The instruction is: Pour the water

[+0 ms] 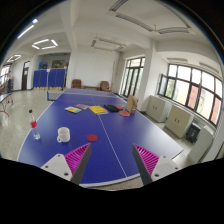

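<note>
Gripper view is looking out over a blue table-tennis table [110, 140] in a large room with windows along one side. The gripper [113, 160] is hovering above the near end of the table with its fingers spread wide and holding nothing; bare blue surface is showing between the pink pads [78, 157]. It is being held high and well back, probably so the whole layout is staying in sight before any approach. A white cup-like vessel [64, 134], likely the thing to pour from or into, though it is showing too small to be sure, is standing on the table beyond the left finger and a little outside it. A small red disc [92, 137] is lying just beside it, closer to the centre line. Coloured flat items [98, 109] are lying farther off, well apart from the fingers.
</note>
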Demonstrator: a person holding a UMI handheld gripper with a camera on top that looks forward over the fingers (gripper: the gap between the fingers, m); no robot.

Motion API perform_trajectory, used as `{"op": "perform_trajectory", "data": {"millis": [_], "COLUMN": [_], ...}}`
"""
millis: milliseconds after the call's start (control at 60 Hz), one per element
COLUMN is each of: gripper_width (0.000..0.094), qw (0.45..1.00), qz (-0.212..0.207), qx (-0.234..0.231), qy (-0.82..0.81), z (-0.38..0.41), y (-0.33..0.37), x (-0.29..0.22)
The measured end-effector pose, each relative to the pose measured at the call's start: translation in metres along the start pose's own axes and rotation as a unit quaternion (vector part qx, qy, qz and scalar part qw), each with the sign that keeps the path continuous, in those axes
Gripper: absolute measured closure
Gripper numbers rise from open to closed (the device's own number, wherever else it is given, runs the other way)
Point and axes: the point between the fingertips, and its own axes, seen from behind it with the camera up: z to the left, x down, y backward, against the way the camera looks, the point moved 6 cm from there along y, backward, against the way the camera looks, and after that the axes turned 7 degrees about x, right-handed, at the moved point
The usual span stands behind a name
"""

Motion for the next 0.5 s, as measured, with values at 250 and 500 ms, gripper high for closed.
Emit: {"op": "perform_trajectory", "data": {"millis": [250, 500], "gripper_width": [0.0087, 0.0086], "qw": [0.999, 0.993], "qz": [0.039, 0.104], "qx": [0.017, -0.036], "qy": [0.02, 0.048], "z": [0.044, 0.186], "y": [-0.021, -0.024], "x": [0.052, 0.146]}}
